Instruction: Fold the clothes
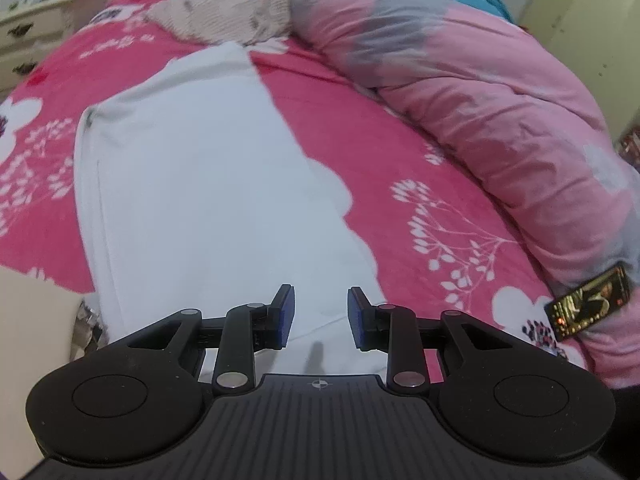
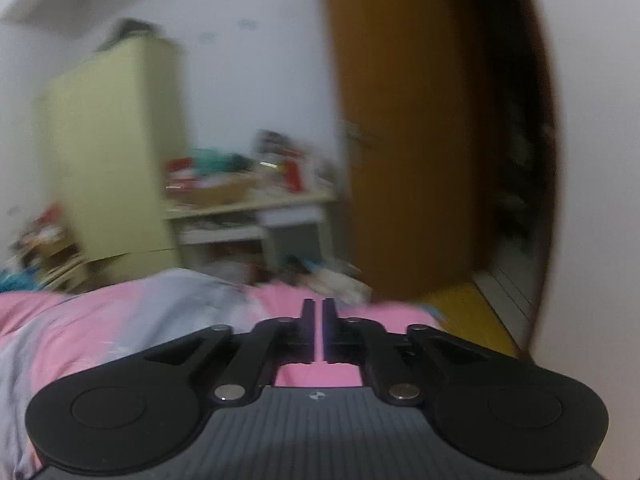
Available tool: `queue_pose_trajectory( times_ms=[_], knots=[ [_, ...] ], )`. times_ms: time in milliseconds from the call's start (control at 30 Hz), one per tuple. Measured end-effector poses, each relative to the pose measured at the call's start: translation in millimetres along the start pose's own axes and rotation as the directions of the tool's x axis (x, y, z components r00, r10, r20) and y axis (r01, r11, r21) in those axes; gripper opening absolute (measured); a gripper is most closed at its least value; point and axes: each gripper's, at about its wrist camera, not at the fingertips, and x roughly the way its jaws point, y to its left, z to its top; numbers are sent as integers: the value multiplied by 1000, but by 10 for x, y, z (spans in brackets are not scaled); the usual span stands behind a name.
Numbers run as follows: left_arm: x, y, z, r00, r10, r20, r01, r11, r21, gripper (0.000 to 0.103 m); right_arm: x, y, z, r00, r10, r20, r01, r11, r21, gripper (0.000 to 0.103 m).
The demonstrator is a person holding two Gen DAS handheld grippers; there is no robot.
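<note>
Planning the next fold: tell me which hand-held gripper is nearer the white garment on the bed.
Left. The left hand-held gripper hangs directly over the white garment, nothing between its fingers. The right hand-held gripper points over the pink quilt toward the door; no garment shows there.

Mostly soft cloth here, with matte black plastic up front

White garment (image 1: pixel 208 184) looks like smooth cotton on a printed red bedsheet (image 1: pixel 360 152); pink quilt (image 1: pixel 500 120) is crinkly, the beige knit (image 1: pixel 224 12) nubby. Left claw (image 1: pixel 321 318) is matte plastic with shiny metal pins; door (image 2: pixel 408 120) looks like smooth wood.
</note>
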Motion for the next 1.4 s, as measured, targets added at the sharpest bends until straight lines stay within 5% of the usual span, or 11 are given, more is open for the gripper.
queue_pose_trajectory(
  times_ms=[67,333,500,533,600,733,833,967,1067,1233,1400],
  knots=[
    [-30,3,-12,1000,4,8,-4,1000,1,30,35,-108,-58,998,-50,-39,53,994,91,55],
    [-72,106,-62,1000,22,-1,-22,999,-35,30,-17,46,-51,1000,12,-10,-11,994,109,68],
    [-60,202,-91,1000,31,-1,-31,996,-82,33,-163,614,6,951,307,26,-308,951,33,73],
    [-53,217,-94,999,36,-2,-36,995,-88,34,-199,757,-2,913,407,18,-407,913,16,73],
    [-39,239,-98,999,50,-2,-50,994,-97,34,-268,1089,-69,757,652,-39,-652,758,3,73],
    [-48,258,-72,997,75,14,-73,992,-99,37,-324,1810,-201,332,933,-142,-925,351,144,76],
    [-64,306,-4,993,109,38,-104,988,-110,39,-373,2421,-314,161,974,-159,-968,187,169,78],
    [-31,443,238,988,146,45,-136,977,-166,39,-591,3487,-575,-3,963,-269,-994,26,106,79],
    [96,557,498,976,217,25,-208,960,-188,39,-1087,4494,-1064,-82,879,-470,-997,-70,44,73],
    [410,733,763,953,302,21,-291,933,-213,39,-1951,5755,-2375,-155,612,-775,-945,-321,-64,59],
    [713,928,789,938,346,-7,-337,908,-250,39,-2581,6649,-3594,-159,459,-874,-848,-517,-117,47]
  ],
)
